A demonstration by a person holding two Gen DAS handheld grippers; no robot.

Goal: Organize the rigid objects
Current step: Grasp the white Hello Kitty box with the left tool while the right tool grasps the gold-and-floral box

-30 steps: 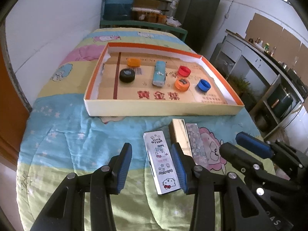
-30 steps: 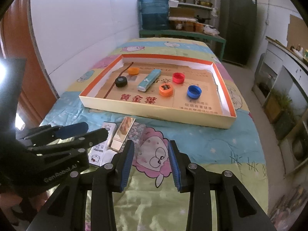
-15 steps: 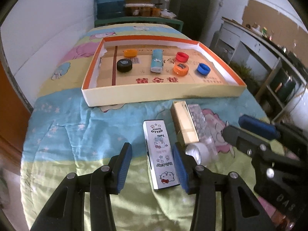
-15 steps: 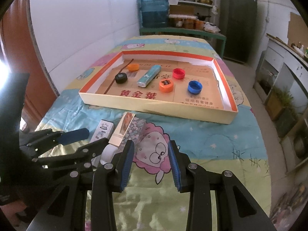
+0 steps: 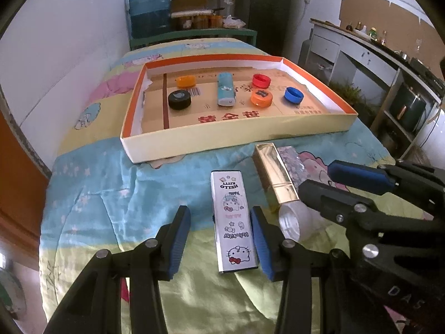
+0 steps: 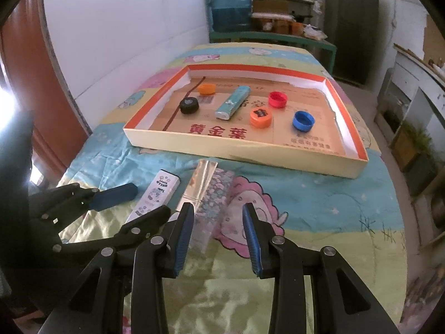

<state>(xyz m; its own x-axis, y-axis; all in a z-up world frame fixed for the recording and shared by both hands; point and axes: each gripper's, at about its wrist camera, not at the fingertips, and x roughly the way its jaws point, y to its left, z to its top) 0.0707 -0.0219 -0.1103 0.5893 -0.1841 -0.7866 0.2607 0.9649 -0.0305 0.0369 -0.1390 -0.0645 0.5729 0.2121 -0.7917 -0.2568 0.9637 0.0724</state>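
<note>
Shallow cardboard tray, orange rim, on quilted bed: holds caps, teal box. Before it, white cartoon-printed box flat between apart pads of left tool, untouched. Right tool parted, empty, over quilt.

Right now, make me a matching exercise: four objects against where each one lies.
Objects:
1. black cap
2. blue cap
3. Hello Kitty box
4. gold box

Places:
A. on the blanket, between the left gripper's fingers
B. in the tray, near its left wall
C. on the blanket, against the floral box
D. in the tray, rightmost cap

Pairs: 1-B, 2-D, 3-A, 4-C
</note>
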